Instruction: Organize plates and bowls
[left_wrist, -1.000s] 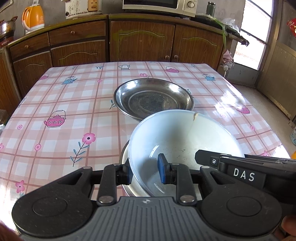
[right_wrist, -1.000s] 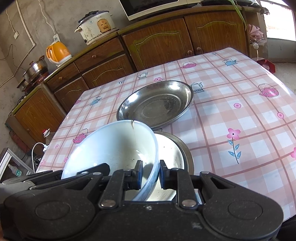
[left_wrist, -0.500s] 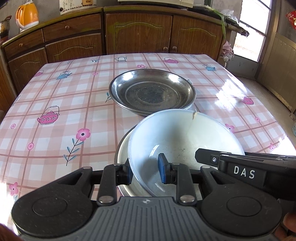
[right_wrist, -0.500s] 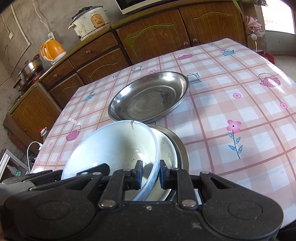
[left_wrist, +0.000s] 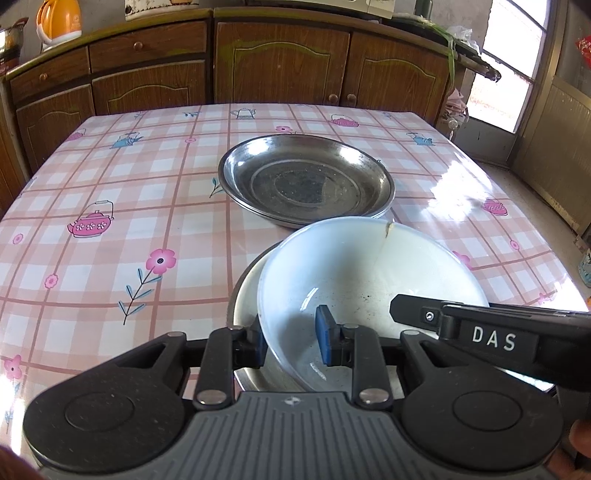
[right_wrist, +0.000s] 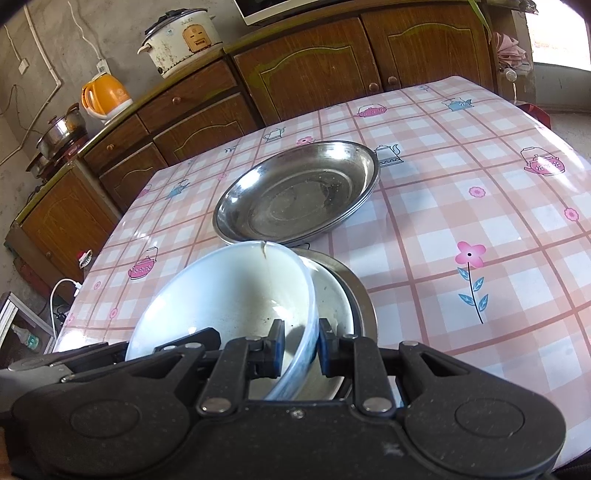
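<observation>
A white bowl (left_wrist: 369, 273) with a crack down from its far rim hangs tilted over a steel bowl (left_wrist: 247, 295) near the table's front edge. My left gripper (left_wrist: 291, 341) is shut on its near-left rim, one blue pad inside and one outside. The right gripper (right_wrist: 300, 343) grips the rim of the white bowl (right_wrist: 229, 288) on the right side; its jaws are opening slightly, with the wall still between the pads. The steel bowl (right_wrist: 354, 295) shows to the right, under the white one. Stacked steel plates (left_wrist: 306, 177) (right_wrist: 299, 192) lie further back.
The table wears a pink checked cloth (left_wrist: 129, 221) with open cloth left and right of the dishes. Brown cabinets (left_wrist: 280, 62) stand behind it, with an orange kettle (right_wrist: 105, 98) and a rice cooker (right_wrist: 181, 37) on top. Floor and a doorway (left_wrist: 517, 74) lie at the right.
Both grippers and the white bowl have shifted only slightly over the steel bowl. The dishes on the table have not moved.
</observation>
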